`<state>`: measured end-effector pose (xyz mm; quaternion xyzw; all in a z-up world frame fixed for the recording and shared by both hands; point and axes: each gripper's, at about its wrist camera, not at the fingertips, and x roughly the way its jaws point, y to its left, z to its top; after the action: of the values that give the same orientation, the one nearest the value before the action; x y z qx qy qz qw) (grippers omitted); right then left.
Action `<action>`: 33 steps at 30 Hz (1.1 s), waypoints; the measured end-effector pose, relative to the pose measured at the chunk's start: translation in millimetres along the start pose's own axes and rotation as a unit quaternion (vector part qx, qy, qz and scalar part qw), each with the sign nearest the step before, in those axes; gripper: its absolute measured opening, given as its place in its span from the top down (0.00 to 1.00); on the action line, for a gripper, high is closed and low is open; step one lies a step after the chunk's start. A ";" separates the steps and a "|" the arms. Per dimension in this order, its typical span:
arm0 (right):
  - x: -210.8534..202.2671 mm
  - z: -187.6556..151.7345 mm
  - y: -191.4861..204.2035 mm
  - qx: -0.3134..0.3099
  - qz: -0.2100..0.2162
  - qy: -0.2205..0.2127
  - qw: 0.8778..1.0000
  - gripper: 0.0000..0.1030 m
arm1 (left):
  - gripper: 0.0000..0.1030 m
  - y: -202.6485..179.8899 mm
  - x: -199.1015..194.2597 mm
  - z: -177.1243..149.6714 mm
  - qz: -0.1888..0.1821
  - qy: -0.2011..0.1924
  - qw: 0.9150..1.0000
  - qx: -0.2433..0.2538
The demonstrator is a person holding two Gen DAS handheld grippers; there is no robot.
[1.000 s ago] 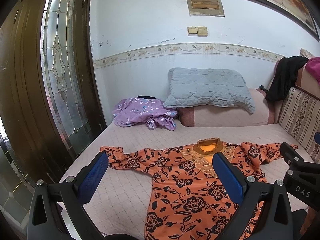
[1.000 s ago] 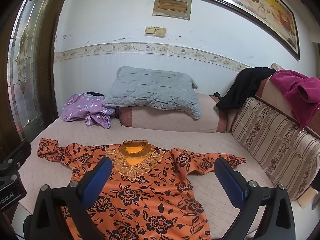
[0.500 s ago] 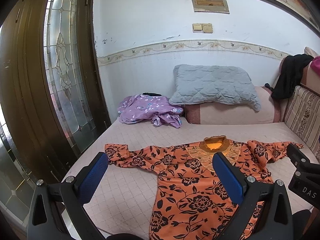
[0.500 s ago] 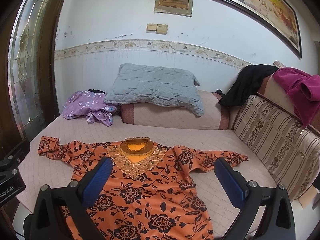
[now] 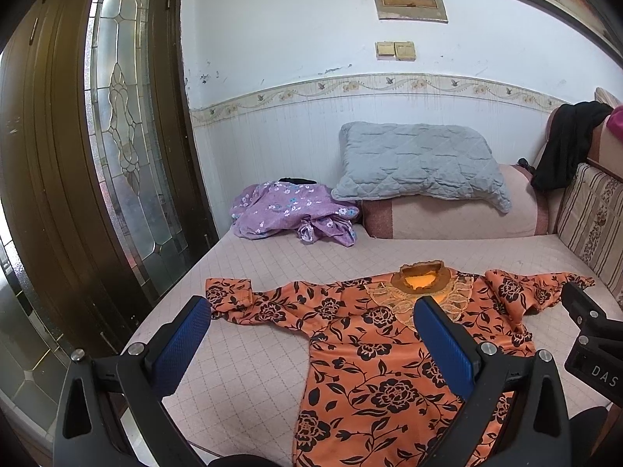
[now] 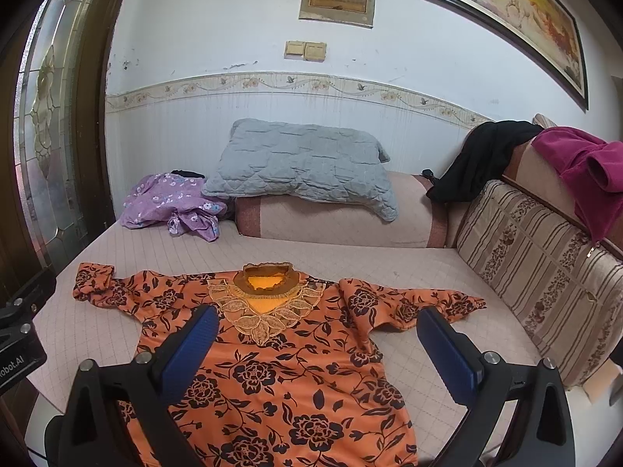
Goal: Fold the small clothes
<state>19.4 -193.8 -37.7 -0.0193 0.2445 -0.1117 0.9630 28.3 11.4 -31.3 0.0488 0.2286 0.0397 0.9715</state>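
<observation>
An orange dress with black flowers (image 5: 373,350) lies flat, face up, on the pink quilted bed (image 5: 272,268), sleeves spread to both sides and lace collar toward the wall. It also shows in the right wrist view (image 6: 272,362). My left gripper (image 5: 311,323) is open and empty above the dress's left side and left sleeve. My right gripper (image 6: 315,330) is open and empty above the chest of the dress. The left gripper's body (image 6: 19,334) shows at the left edge of the right wrist view.
A crumpled purple garment (image 5: 292,214) and a grey pillow (image 5: 416,163) on a pink bolster (image 6: 331,218) lie at the head. Striped cushions (image 6: 537,272) with black (image 6: 475,159) and magenta clothes (image 6: 584,167) line the right. A glass door (image 5: 117,136) stands left.
Both grippers have pulled back and up a little, so the dress sits lower and further off in both views. The dress has not moved and both grippers stay open.
</observation>
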 end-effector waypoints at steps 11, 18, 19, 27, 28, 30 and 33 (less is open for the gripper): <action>14.7 -3.4 1.4 0.000 -0.002 0.012 1.000 0.00 | 0.00 -5.0 18.4 -1.2 -0.002 0.014 1.000 0.003; 30.8 -2.7 0.8 0.000 -0.002 0.021 1.000 0.00 | 0.00 -12.4 34.4 -0.6 -0.001 0.022 1.000 0.007; 33.9 -2.7 1.0 0.000 -0.001 0.022 1.000 0.00 | 0.00 -13.7 36.9 -0.3 0.000 0.023 1.000 0.008; 69.2 -3.3 -9.3 0.010 0.004 0.036 0.999 0.00 | 0.00 -35.5 77.3 -2.4 0.000 0.043 0.999 0.022; 78.8 -4.1 -14.8 0.019 0.013 0.037 0.999 0.00 | 0.00 -41.0 89.4 -5.2 -0.004 0.052 0.998 0.025; 100.1 -8.6 -30.6 0.044 0.038 0.042 0.997 0.00 | 0.00 -54.4 122.7 -14.9 -0.018 0.085 0.996 0.029; 154.6 -22.2 -71.0 0.100 0.073 0.077 0.989 0.00 | 0.00 -81.2 191.0 -41.3 -0.049 0.163 0.985 0.039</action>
<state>126.6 -297.3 -122.9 0.1039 0.3061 -0.0666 0.9440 184.7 -47.0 -161.3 0.0678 0.3878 -0.0094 0.9192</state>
